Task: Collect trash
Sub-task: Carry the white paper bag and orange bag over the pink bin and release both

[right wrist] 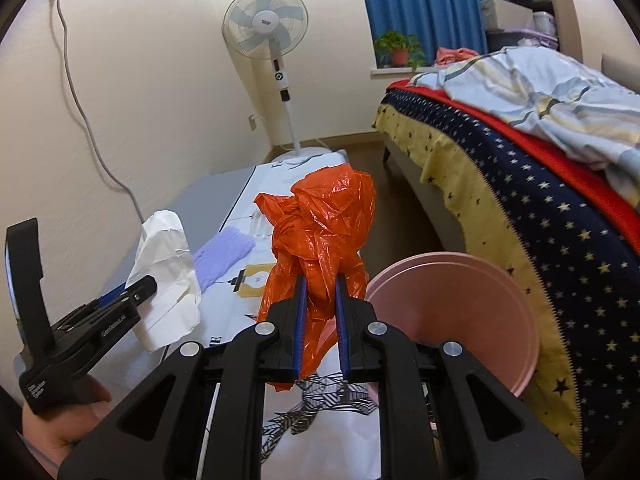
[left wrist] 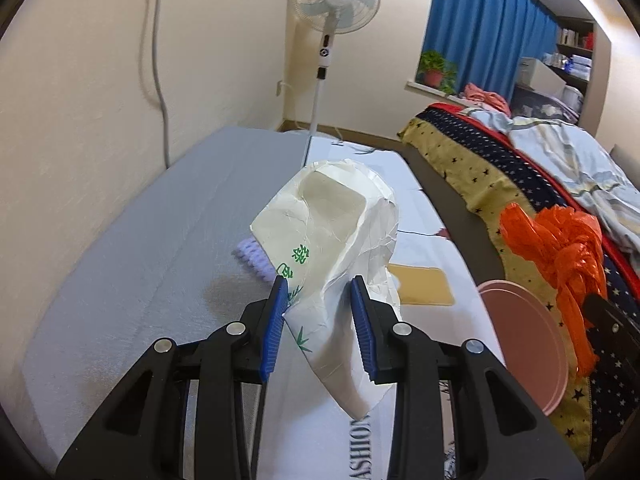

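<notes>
Your left gripper [left wrist: 320, 292] pinches a crumpled white paper bag [left wrist: 332, 236] between its 2 blue pads, holding it clear above the low table [left wrist: 120, 280]. Your right gripper [right wrist: 320, 292] is clamped on a bunched orange plastic bag [right wrist: 320, 232], raised beside the pink bin [right wrist: 452, 312]. A purple cloth [right wrist: 224, 256] lies on the table. The bin stands next to the bed [right wrist: 520, 184].

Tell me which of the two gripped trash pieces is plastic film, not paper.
The orange bag, shut in the right gripper: glossy, translucent, crinkled. The left gripper holds the white wrapper, matte creased paper with green print.
</notes>
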A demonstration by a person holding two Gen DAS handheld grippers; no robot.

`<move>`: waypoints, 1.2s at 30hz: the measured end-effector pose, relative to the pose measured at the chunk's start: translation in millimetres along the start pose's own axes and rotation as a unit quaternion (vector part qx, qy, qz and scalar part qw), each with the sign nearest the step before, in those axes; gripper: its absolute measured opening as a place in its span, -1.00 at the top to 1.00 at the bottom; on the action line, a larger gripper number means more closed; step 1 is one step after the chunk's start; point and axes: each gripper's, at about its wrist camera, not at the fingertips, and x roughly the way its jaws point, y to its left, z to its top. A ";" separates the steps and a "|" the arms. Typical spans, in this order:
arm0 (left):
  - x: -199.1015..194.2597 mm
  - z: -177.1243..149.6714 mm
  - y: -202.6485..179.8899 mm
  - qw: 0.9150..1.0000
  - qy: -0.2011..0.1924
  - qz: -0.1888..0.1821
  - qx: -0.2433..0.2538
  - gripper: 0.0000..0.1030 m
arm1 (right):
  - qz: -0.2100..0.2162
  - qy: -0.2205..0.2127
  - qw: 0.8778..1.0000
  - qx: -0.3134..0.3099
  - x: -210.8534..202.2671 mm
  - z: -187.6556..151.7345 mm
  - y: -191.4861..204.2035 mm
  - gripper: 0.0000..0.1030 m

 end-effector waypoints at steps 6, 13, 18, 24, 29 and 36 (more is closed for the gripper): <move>-8.5 1.3 -16.0 1.000 -0.009 -0.017 0.019 0.37 | -0.018 -0.014 1.000 0.002 -13.4 3.3 -9.3 0.74; -11.8 1.5 -24.8 0.999 -0.012 -0.028 0.018 0.37 | -0.038 -0.024 0.999 0.010 -25.1 9.0 -23.4 0.74; -11.4 0.8 -30.9 0.999 -0.012 -0.036 0.022 0.37 | -0.057 -0.031 0.998 0.015 -32.4 11.1 -30.7 0.73; -8.0 0.8 -42.9 0.998 -0.013 -0.047 0.025 0.37 | -0.074 -0.034 0.996 0.017 -35.4 11.0 -39.9 0.73; -5.5 -0.2 -55.0 0.998 -0.015 -0.058 0.037 0.37 | -0.088 -0.035 0.995 0.021 -32.9 10.9 -46.3 0.73; 3.6 -3.8 -67.9 0.997 -0.009 -0.069 0.044 0.37 | -0.109 -0.039 0.993 0.033 -28.6 9.8 -55.0 0.73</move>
